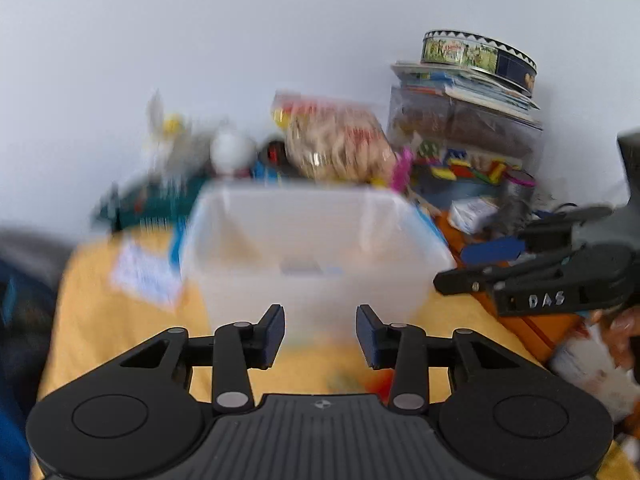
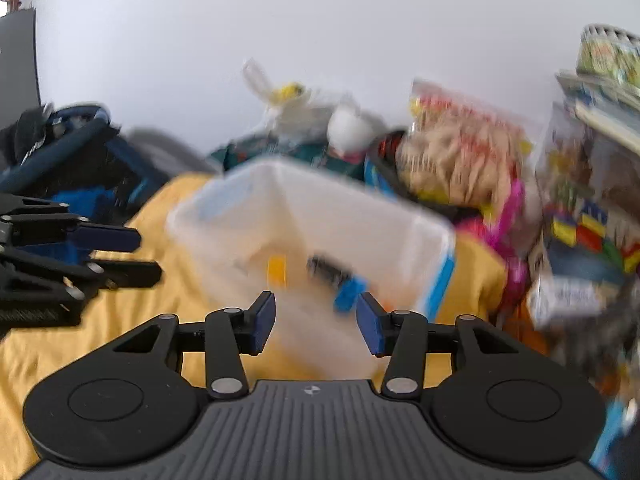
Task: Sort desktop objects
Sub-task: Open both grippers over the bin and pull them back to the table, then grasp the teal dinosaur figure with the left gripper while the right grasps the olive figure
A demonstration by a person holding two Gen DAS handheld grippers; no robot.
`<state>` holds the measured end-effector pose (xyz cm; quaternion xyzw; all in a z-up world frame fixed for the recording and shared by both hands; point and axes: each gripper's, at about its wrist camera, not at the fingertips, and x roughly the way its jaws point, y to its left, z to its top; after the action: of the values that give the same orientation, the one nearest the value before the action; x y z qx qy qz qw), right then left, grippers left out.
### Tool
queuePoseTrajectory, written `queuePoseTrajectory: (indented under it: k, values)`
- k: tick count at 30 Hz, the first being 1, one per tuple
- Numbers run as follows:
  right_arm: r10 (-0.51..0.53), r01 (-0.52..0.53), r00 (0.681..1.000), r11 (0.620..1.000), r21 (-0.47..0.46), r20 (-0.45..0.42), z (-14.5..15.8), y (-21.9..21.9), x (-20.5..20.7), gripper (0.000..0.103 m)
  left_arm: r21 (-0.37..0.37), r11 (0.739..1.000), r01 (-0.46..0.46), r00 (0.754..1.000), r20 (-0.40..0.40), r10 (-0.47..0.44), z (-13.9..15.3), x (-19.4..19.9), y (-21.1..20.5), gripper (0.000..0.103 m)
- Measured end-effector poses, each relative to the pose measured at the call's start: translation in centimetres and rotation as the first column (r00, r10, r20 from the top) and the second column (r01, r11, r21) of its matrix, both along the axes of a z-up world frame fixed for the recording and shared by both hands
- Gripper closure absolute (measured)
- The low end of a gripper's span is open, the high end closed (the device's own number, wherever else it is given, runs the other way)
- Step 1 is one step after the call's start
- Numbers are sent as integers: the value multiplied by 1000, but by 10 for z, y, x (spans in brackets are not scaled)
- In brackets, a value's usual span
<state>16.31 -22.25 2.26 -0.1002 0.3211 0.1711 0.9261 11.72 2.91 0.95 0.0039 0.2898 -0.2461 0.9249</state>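
Observation:
A translucent white plastic bin (image 1: 316, 240) stands on the yellow cloth (image 1: 112, 320), straight ahead of my left gripper (image 1: 320, 334), which is open and empty just short of its near wall. The bin (image 2: 312, 232) also shows in the right wrist view, holding a small yellow piece (image 2: 277, 270), a dark object (image 2: 326, 270) and a blue piece (image 2: 347, 294). My right gripper (image 2: 316, 322) is open and empty at the bin's near wall. Both views are motion-blurred. The right gripper (image 1: 480, 268) shows at the right of the left view, the left gripper (image 2: 132, 252) at the left of the right view.
Behind the bin lie a snack bag (image 1: 336, 140), a white round object (image 1: 232, 150) and colourful toy clutter (image 1: 468, 168). A stack of books with a round tin (image 1: 480, 56) stands at the back right. A paper sheet (image 1: 148, 272) lies left of the bin. Dark bags (image 2: 72, 160) sit at far left.

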Motion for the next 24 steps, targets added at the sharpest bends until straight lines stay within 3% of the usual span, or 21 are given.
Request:
queuePoseTrajectory:
  k: [5,7,13,17,22,24]
  values:
    - [48,-60,981,997,-57,-190,-71,-4,-54,61,-13,999,-44,979,-198,40,-59,-59,12,60]
    - [56,-86,970,989,-120,-235,-98,-1,-76,63,11,999,-36,972,-234,37,-74,-82,8,60]
    - [19,-56,955,991,-118,-295,-131,-2,-114,61,111,990,89,960,-273,-56,-97,-103,-17,60]
    - [29,-69,961,988,-138,-274,-130,5,-112,58,106,981,163,957,-258,-131,-99,-108,-35,60]
    - [4,-25,961,997,-75,-276,-133,-8,-115,55,213,950,227,960,-212,-181,-111,-111,-65,57]
    - [6,-29,964,996,-81,-265,-134,-7,-116,54,213,947,239,956,-220,-192,-114,-108,-69,57]
